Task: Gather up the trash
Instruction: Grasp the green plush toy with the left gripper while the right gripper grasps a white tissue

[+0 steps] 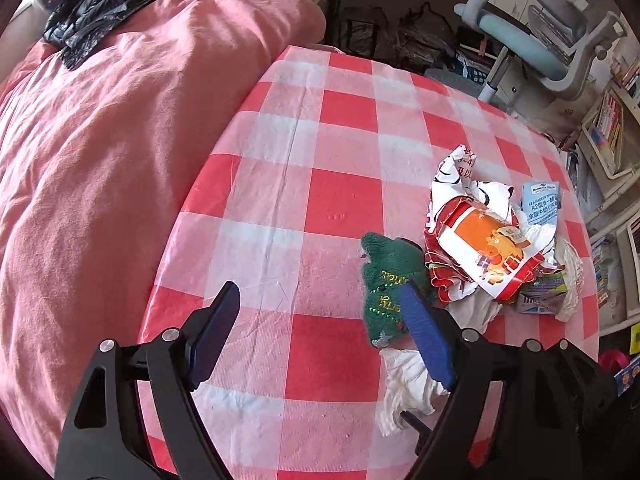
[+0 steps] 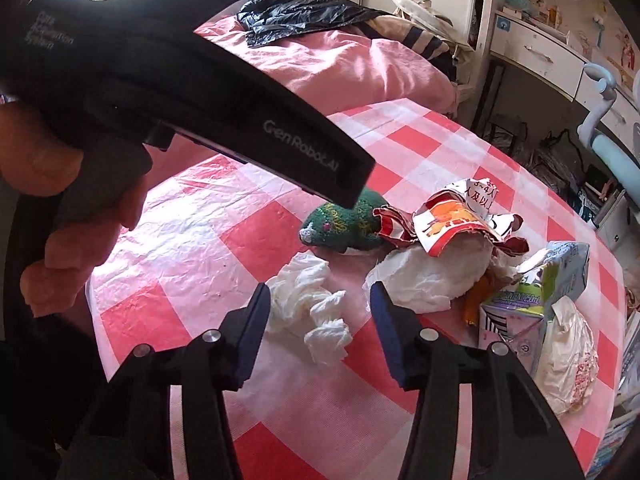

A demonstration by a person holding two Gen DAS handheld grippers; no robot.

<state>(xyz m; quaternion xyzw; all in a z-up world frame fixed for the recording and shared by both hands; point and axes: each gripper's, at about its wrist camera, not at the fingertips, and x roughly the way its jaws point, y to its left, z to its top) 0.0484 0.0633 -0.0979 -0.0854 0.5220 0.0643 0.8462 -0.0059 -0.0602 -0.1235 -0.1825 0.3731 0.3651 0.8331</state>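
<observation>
In the right wrist view a crumpled white tissue (image 2: 312, 304) lies on the red-and-white checked tablecloth (image 2: 192, 240), between the fingers of my right gripper (image 2: 319, 290). The left finger is next to the tissue and the right finger stands clear of it, so the gripper is open. Behind it are a white paper wad (image 2: 432, 276), a torn red-orange wrapper (image 2: 448, 220), a milk carton (image 2: 528, 308) and a white plastic bag (image 2: 568, 356). My left gripper (image 1: 319, 288) hangs open over bare cloth. Its right finger overlaps a green knitted toy (image 1: 384, 280), and the tissue (image 1: 404, 384) lies below that.
A hand (image 2: 60, 184) holds the left tool's black housing (image 2: 200, 92) across the upper left. A pink duvet (image 1: 100, 160) borders the table, with a black bin bag (image 1: 100, 4) on it. A blue-grey desk chair (image 1: 540, 40) and bookshelves (image 1: 608, 132) stand beyond the far edge.
</observation>
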